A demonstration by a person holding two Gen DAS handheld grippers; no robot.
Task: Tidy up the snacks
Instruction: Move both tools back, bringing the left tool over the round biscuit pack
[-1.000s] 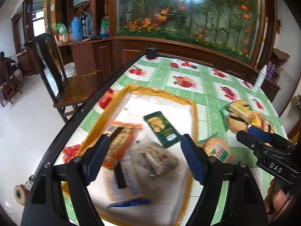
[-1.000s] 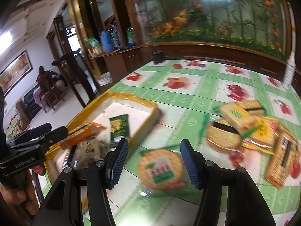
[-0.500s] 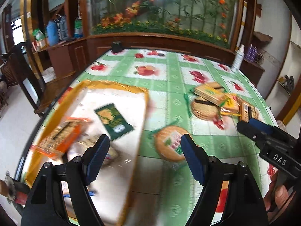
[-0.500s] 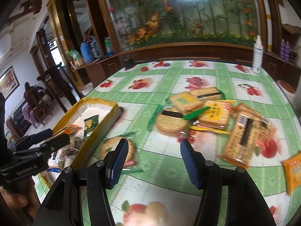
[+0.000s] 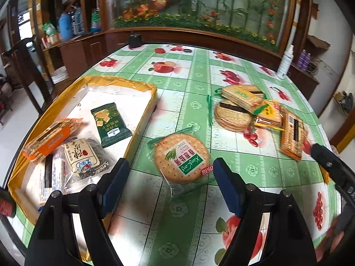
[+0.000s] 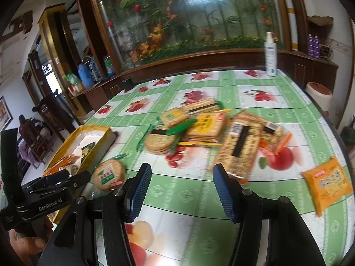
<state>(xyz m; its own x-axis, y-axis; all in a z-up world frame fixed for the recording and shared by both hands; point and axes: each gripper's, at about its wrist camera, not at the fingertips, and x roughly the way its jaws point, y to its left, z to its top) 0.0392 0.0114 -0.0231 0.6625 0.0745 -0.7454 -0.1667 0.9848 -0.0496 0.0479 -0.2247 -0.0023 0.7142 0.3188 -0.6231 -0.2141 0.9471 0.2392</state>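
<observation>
A yellow-rimmed tray (image 5: 119,82) at the table's left holds several snack packs, among them a dark green pack (image 5: 109,124) and an orange cracker pack (image 5: 48,137). A round cracker pack (image 5: 182,157) lies on the tablecloth just right of the tray. My left gripper (image 5: 169,186) is open and empty just short of it. A pile of cracker packs (image 6: 199,126) lies mid-table, with a long pack (image 6: 240,146) and an orange pack (image 6: 328,181) to its right. My right gripper (image 6: 180,190) is open and empty in front of the long pack.
A white spray bottle (image 6: 270,55) stands at the table's far right edge. A dark cup (image 5: 135,41) stands at the far edge. A wooden cabinet and flower mural lie behind the table. A chair stands left of the table. The left gripper also shows in the right wrist view (image 6: 55,188).
My left gripper has swung right from over the tray to the round cracker pack. My right gripper has swung right from the round pack toward the long pack and the pile.
</observation>
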